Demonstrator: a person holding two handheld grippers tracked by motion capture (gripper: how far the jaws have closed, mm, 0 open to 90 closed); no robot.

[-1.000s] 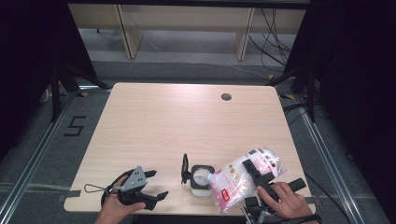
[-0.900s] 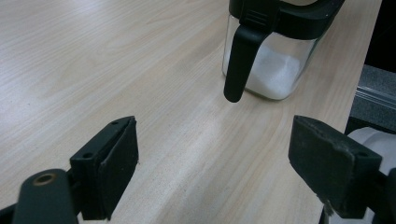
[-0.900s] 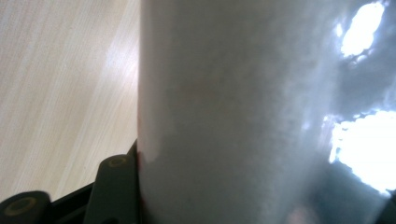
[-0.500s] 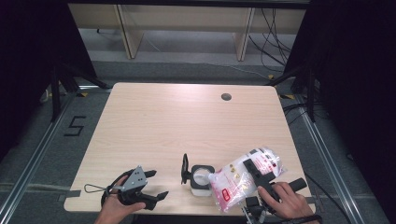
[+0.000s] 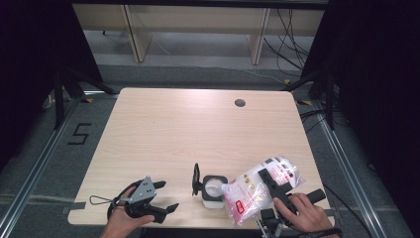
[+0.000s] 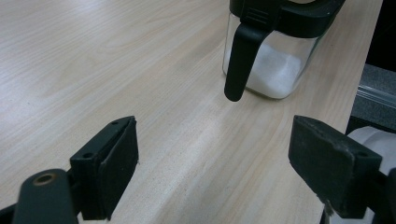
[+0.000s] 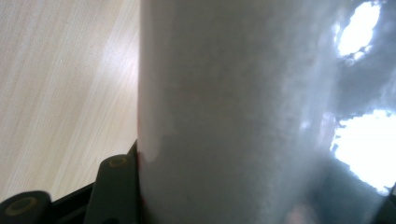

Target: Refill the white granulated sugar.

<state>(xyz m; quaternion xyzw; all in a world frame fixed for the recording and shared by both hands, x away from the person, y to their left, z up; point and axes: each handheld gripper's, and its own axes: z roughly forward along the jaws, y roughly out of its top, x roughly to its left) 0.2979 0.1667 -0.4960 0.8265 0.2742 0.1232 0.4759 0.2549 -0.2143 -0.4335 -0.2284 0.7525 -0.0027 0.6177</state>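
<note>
The bag point(image 5: 260, 187) of white powder is tilting over the open jar point(image 5: 215, 188) near the counter's point(image 5: 188, 129) front edge, its low corner at the jar's mouth. You are clamping the bag in your right tongs point(image 5: 275, 181); their own view shows plastic pressed against one jaw. Your left tongs point(image 5: 159, 196) are resting wide open, empty, left of the jar. Risk: nothing is steadying the jar, so the bag's weight could nudge it; powder could spill over the rim onto the counter.
</note>
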